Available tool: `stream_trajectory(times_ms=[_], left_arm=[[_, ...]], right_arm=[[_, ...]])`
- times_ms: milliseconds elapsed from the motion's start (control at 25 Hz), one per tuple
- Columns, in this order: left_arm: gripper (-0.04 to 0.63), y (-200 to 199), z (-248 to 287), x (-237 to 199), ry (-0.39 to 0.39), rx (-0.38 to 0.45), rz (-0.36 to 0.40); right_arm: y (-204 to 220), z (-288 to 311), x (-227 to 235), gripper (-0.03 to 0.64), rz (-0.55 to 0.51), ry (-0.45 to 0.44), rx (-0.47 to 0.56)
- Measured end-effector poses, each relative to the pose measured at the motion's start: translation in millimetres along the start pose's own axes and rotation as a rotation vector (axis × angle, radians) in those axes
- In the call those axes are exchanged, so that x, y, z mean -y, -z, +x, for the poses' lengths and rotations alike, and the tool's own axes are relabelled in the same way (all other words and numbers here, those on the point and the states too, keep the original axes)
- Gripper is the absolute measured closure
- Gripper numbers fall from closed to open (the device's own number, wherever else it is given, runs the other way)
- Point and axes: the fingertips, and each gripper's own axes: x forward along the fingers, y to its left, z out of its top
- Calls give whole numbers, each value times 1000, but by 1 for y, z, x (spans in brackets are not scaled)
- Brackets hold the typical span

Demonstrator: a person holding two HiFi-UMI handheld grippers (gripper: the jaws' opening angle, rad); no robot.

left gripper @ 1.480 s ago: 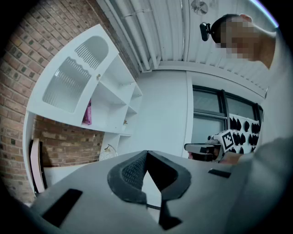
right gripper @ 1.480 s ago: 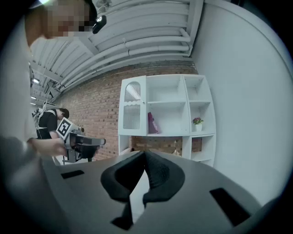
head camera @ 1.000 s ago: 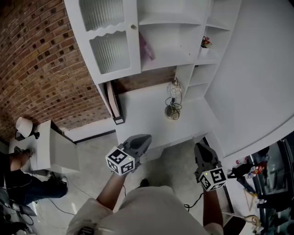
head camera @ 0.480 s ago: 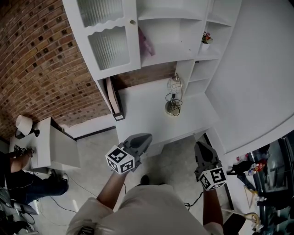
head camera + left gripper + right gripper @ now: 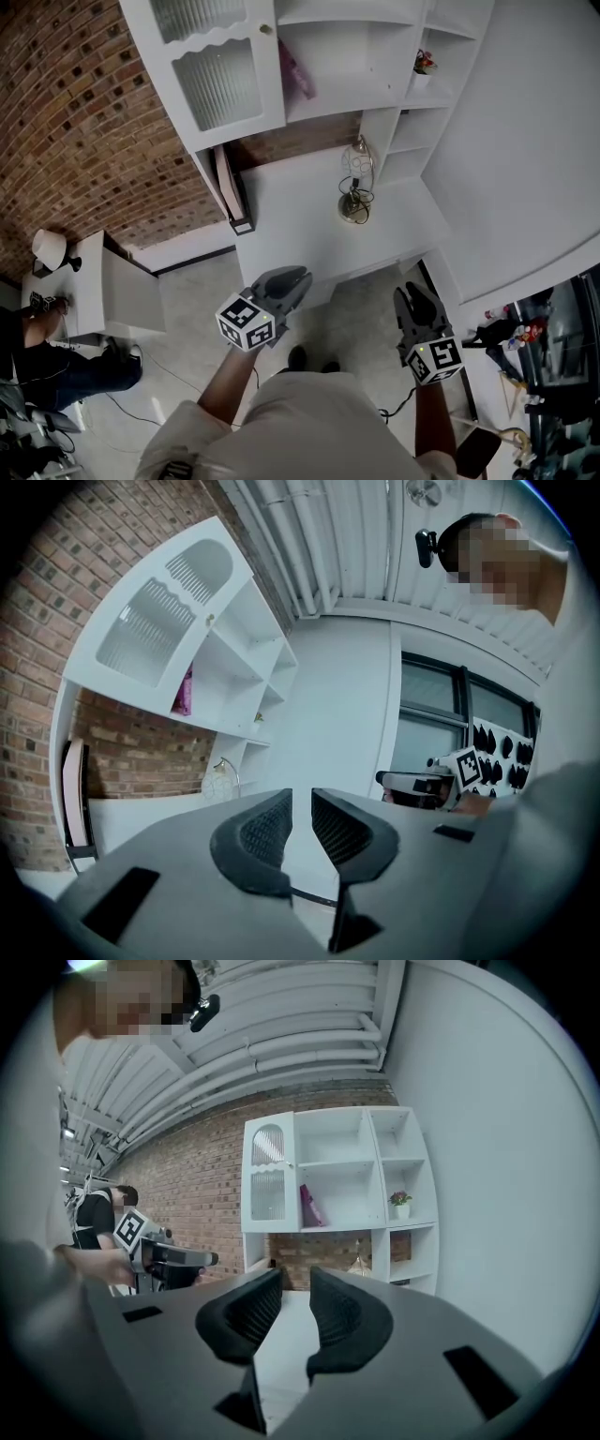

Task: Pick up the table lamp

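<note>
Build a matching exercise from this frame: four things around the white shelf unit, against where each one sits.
Things:
1. table lamp
2. potted plant
3. pink item
4. flat board

Places:
A. standing on edge at the left end of the desk
B. on the desk top
C. open compartment beside the glazed door
D. narrow right-hand shelf

Pairs: 1-B, 2-D, 3-C, 4-A

Head view: high above, facing steeply down at the desk, well back from it.
Left gripper view: low, level along its jaws, desk far off at left.
Right gripper view: low, facing the shelves squarely.
Shared: desk, shelves, lamp.
</note>
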Motion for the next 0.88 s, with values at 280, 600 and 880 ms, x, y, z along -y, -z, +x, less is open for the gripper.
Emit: stream_trajectory(times_ms=[280,600,880], left_arm=[[444,7,2,0,-19,-16,-8],[383,13,12,8,-21,-11,-27],[383,21,22,23,-31,-25,-20]], right_arm=[[7,-3,11,455,6,1,-13],[15,-11,25,411,9,-9,-14],[23,-23,38,411,30,-22,-17]])
